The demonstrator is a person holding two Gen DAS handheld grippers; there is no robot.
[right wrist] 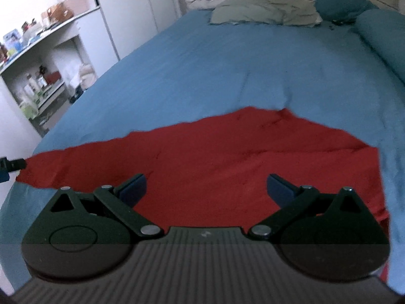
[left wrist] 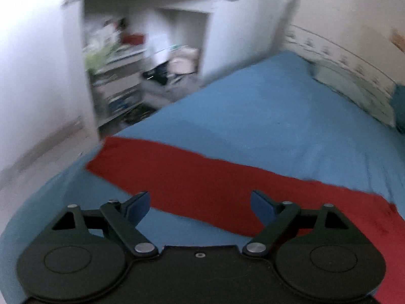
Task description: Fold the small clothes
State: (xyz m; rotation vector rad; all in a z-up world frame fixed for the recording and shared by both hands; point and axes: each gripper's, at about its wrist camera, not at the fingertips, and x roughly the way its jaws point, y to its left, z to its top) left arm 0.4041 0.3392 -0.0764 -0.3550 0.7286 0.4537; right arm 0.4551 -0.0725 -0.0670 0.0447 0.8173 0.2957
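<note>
A red garment (left wrist: 202,177) lies spread flat on the blue bed sheet (left wrist: 265,106). It also fills the lower middle of the right wrist view (right wrist: 215,157). My left gripper (left wrist: 200,206) is open and empty, hovering over the garment's near edge, towards its left end. My right gripper (right wrist: 206,191) is open and empty, hovering over the middle of the garment. The tip of the left gripper (right wrist: 10,166) shows at the garment's left end in the right wrist view.
A pale pillow (right wrist: 265,12) and dark teal cushions (right wrist: 379,33) lie at the head of the bed by the wall. A white cluttered shelf unit (left wrist: 141,58) stands left of the bed. The bed's left edge (right wrist: 50,131) drops to the floor.
</note>
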